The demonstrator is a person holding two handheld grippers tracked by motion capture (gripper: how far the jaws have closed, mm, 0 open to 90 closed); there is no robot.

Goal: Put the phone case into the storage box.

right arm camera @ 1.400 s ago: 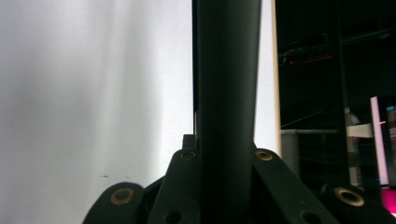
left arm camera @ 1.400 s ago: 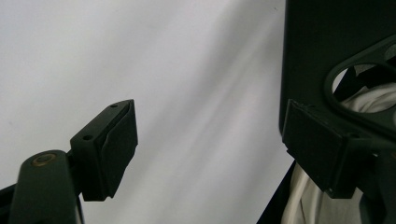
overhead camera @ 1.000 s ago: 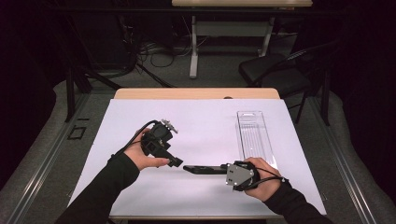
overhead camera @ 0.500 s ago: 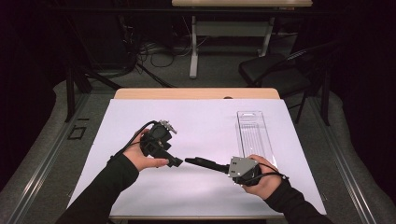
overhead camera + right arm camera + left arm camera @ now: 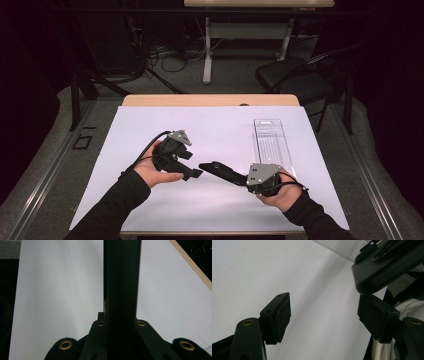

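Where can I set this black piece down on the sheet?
Bare sheet lies left of the clear tray and along the near edge. It is crowded mid-table, where the left tool meets the black piece in the right tool.

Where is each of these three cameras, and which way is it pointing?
High view: above the near side of the table, looking forward and down; both forearms, left gripper, right gripper.
Left gripper view: on that gripper, looking between its open jaws at the black tool.
Right gripper view: looking along the clamped tool.
All share the tool.
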